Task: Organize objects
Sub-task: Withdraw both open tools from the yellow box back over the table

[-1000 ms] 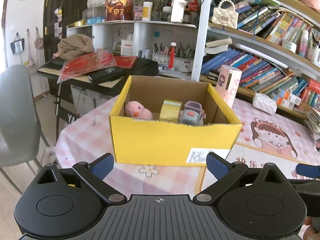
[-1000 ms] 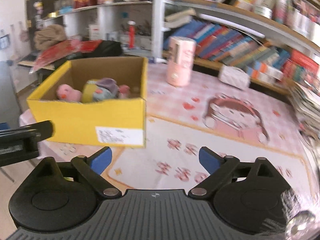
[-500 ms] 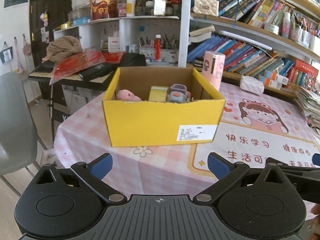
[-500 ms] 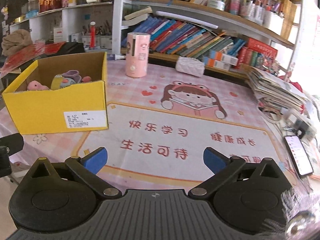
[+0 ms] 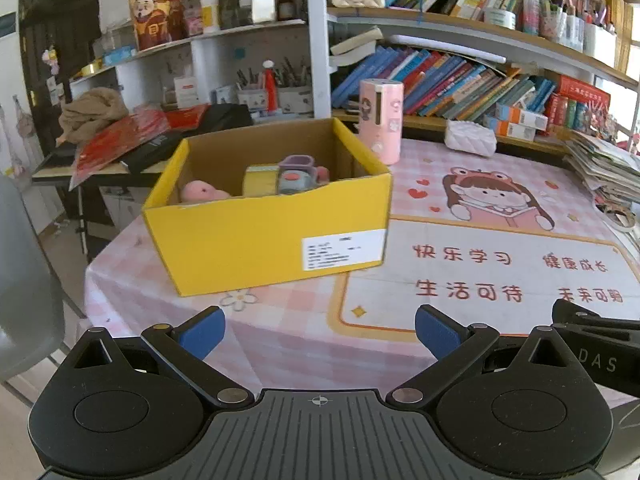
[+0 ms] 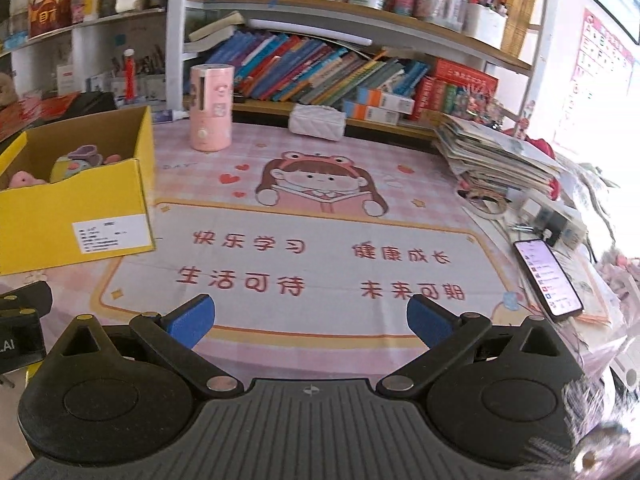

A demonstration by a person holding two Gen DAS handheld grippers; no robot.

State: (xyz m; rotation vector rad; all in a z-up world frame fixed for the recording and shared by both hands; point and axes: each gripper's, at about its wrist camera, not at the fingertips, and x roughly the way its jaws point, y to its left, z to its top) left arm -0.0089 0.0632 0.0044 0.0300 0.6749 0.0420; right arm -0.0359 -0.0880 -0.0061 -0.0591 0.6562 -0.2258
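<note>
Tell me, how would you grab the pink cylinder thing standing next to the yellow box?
Probably around its middle, coming in level from the front. The pink cylinder stands upright on the table, so its round sides face the open right gripper, and its flat top gives the fingers nothing to pinch. The yellow box stands to its left, so keep to the right of that.

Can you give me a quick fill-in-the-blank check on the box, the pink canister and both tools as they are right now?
1. The pink plush toy lies inside the ____ cardboard box.
2. The left tool and the right tool are both ____ and hold nothing.
3. The pink canister stands ____ on the tablecloth, outside the box.
4. The phone near the table's right edge has its screen ____.

Missing words: yellow; open; upright; lit
</note>
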